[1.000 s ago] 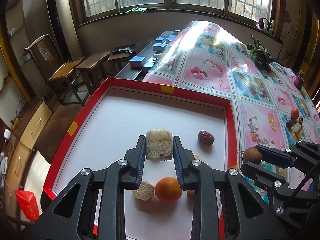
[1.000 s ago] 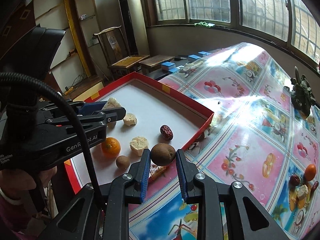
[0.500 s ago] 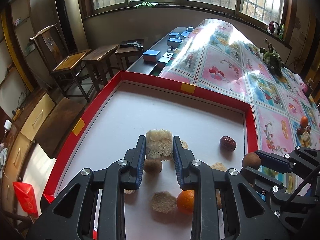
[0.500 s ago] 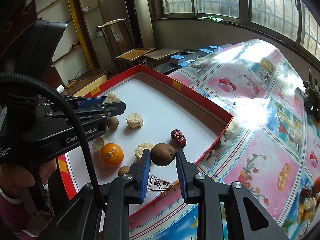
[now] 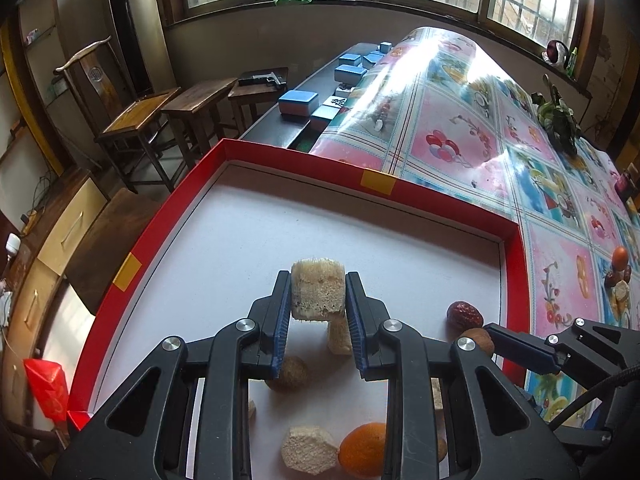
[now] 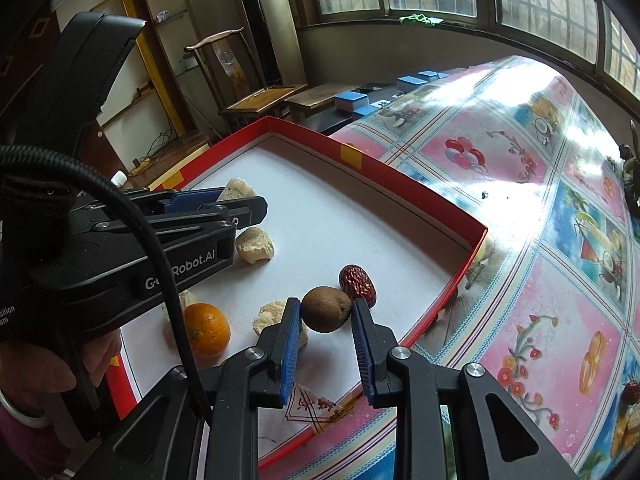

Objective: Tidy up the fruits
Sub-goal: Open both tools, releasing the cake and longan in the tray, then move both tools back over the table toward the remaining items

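My left gripper (image 5: 318,298) is shut on a pale spongy chunk (image 5: 317,294) and holds it above the white floor of the red-rimmed tray (image 5: 424,202). My right gripper (image 6: 326,314) is shut on a brown round fruit (image 6: 326,309), held over the tray's right part beside a red date (image 6: 357,285). In the tray lie an orange (image 6: 207,330), other pale chunks (image 6: 255,245) and a small brown fruit (image 5: 291,374). The right gripper shows in the left wrist view (image 5: 486,340), the left gripper in the right wrist view (image 6: 244,204).
The tray sits on a table with a glossy patterned cloth (image 5: 472,136). More fruit (image 5: 618,272) lies in a pile at the cloth's far right. Blue boxes (image 5: 298,102) and wooden stools (image 5: 200,98) stand beyond the tray. A figurine (image 5: 558,118) stands at the far right.
Both grippers have moved forward over the tray with their loads. The brown fruit has come in from above the tray's right rim to beside the red date.
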`<move>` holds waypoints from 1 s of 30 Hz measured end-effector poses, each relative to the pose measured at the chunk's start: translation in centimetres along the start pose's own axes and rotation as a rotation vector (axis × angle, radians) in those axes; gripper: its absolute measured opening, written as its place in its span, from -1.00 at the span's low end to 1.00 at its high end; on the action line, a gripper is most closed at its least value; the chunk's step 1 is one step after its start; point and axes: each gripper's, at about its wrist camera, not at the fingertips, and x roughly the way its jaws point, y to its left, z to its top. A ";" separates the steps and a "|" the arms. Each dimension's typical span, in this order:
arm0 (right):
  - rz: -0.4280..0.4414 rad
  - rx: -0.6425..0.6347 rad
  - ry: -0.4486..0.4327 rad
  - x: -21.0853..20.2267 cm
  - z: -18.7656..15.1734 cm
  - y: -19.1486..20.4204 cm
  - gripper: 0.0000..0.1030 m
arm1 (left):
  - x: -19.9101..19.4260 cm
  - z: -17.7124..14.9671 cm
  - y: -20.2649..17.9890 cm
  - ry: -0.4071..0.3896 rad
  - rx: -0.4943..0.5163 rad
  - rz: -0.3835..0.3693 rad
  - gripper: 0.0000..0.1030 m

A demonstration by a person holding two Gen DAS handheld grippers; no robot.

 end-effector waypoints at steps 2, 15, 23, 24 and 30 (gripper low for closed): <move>-0.005 -0.002 0.002 0.5 0.2 0.1 -0.52 | 0.5 0.2 0.0 0.007 0.000 0.006 -0.51; 0.015 0.027 -0.005 1.2 0.6 -0.3 -0.47 | 1.6 0.0 -0.1 0.035 -0.008 0.047 -0.36; 0.017 0.049 -0.021 -0.5 -0.1 -0.5 -0.33 | 0.8 -0.5 -0.2 0.022 -0.020 0.041 0.15; 0.012 0.047 -0.025 -0.7 -0.2 -0.5 -0.33 | 0.7 -0.5 -0.2 0.020 -0.021 0.042 0.15; 0.008 0.064 -0.060 -2.3 -1.0 -0.9 -0.25 | -1.0 -1.1 -0.9 -0.015 -0.020 0.047 0.15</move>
